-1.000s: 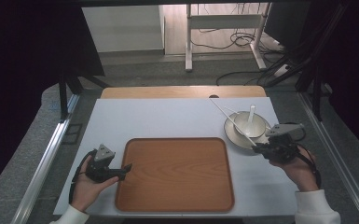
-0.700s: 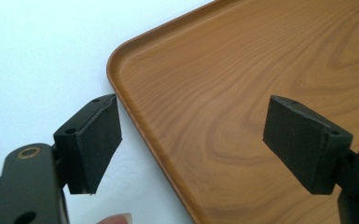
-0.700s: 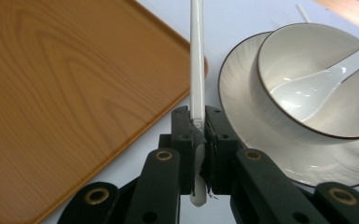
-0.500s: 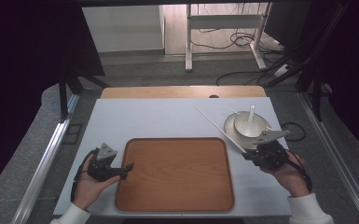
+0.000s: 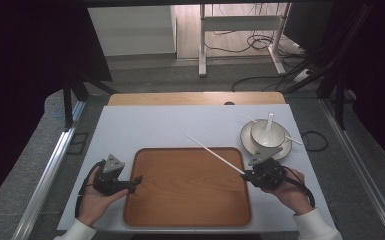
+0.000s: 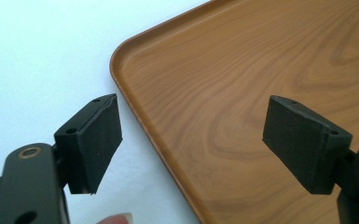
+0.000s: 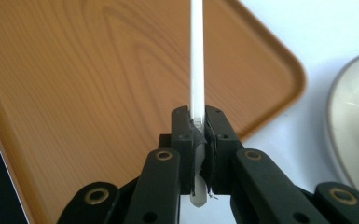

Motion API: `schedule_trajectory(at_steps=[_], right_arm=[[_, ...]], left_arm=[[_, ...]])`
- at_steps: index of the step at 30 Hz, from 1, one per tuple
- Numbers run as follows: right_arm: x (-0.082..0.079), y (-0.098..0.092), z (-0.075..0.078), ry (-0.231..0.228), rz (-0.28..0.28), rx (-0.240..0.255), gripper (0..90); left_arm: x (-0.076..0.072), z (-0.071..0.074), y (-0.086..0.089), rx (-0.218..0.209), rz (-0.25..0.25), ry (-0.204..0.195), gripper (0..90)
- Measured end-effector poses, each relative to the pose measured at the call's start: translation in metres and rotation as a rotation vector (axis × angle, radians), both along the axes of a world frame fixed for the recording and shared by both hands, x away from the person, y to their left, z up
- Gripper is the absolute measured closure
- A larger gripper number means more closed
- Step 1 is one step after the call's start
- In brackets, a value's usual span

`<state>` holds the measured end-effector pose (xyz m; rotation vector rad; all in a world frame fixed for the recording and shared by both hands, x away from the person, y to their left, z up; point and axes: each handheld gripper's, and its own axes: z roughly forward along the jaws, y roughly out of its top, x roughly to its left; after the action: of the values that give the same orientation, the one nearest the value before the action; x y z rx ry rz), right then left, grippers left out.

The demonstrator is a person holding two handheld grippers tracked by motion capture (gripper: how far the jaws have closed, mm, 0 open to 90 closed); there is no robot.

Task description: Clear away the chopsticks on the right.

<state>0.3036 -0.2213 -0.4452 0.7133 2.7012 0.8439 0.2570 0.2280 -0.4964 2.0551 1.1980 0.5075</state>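
Right gripper [image 5: 244,173] clamped on white chopstick [image 5: 215,155] over tray [image 5: 187,220], left gripper [image 5: 139,179] wide open, empty, at tray's left edge

I see a white spoon [image 5: 268,125] standing in a bowl [image 5: 261,134] on a plate [image 5: 244,140] at my counter's [image 5: 150,130] right side.

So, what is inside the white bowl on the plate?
In the bowl, which sits on a plate, a white spoon stands with its handle leaning up. A thin white stick crosses beneath; the bowl's bottom is too small to see.
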Motion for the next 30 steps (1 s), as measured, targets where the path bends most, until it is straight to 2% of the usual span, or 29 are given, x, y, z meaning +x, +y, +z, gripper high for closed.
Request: schedule_trajectory(at_steps=[10, 17, 19, 30], right_arm=[[0.003, 0.026, -0.017, 0.048, 0.066, -0.046, 83.6], [0.002, 0.034, -0.022, 0.061, 0.097, -0.072, 83.6], [0.0, 0.037, -0.026, 0.061, 0.115, -0.106, 83.5], [-0.003, 0.045, -0.04, 0.106, 0.14, -0.201, 83.0]], left_arm=[[-0.006, -0.001, 0.005, 0.0, 0.02, 0.004, 19.3], [-0.009, -0.001, 0.007, 0.001, 0.032, 0.007, 19.3], [-0.008, -0.002, 0.007, 0.005, 0.029, 0.012, 19.3], [-0.008, -0.003, 0.007, 0.008, 0.025, 0.017, 19.2]])
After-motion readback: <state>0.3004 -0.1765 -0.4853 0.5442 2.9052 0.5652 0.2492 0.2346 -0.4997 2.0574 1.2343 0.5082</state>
